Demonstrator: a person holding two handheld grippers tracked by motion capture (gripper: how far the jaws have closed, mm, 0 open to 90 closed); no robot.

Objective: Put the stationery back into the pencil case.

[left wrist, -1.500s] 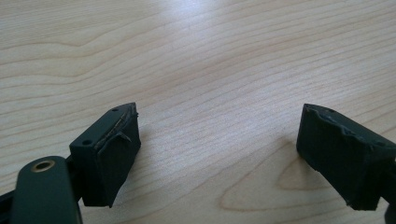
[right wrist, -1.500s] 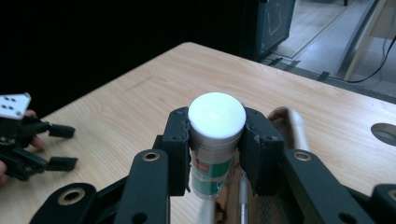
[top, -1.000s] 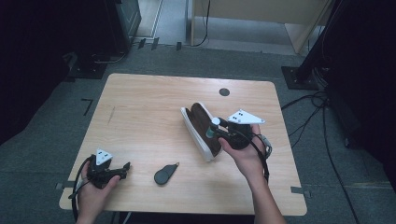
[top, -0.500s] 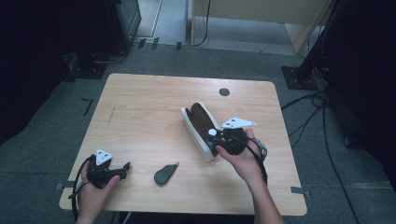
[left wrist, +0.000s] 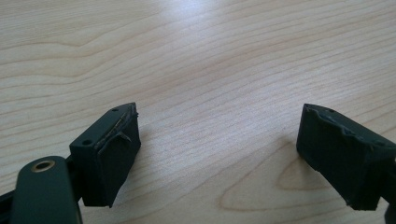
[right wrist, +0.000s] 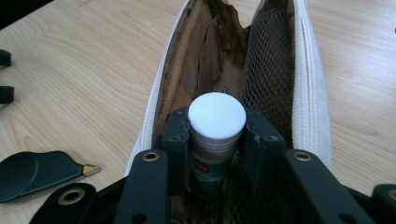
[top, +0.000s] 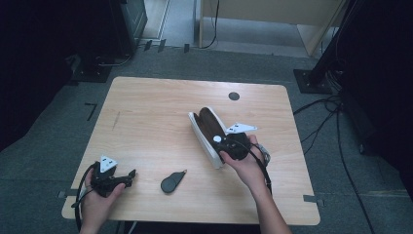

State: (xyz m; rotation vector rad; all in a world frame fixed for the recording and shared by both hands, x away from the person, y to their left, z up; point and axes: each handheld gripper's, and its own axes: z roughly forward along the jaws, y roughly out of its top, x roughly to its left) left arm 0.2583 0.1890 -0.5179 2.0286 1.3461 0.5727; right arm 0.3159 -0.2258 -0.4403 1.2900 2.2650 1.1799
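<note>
The right gripper (right wrist: 217,154) is closed on a small glue stick (right wrist: 215,140), with one pad on each side of its round body just below the white cap. It holds the stick over the open mouth of a pencil case (right wrist: 261,74), cap pointing along the case. In the high view the case (top: 207,127) lies a little right of the middle of the desk (top: 146,112), slanted, with its near end under the right gripper (top: 225,145).

The glue stick looks light and stiff, a hard plastic tube that will not bend or break under the pads. Its wall is smooth and round, so it may turn or slip between flat pads if the hold is loose. The best place to take it is the middle of the body, as now, not the cap, because the cap could come off. The label end is hidden between the jaws.

The pencil case is soft. Its white zipper edges and the mesh pocket inside give way easily, so the stick should go down between the two sides without pushing on them; otherwise the case may fold or slide on the smooth wood.

The left gripper (top: 114,178) rests near the front left corner of the desk, jaws wide apart and empty, with only bare wood between its pads (left wrist: 109,156). A small dark flat thing with a pointed tip (top: 173,182) lies near the front edge, between the two hands.
</note>
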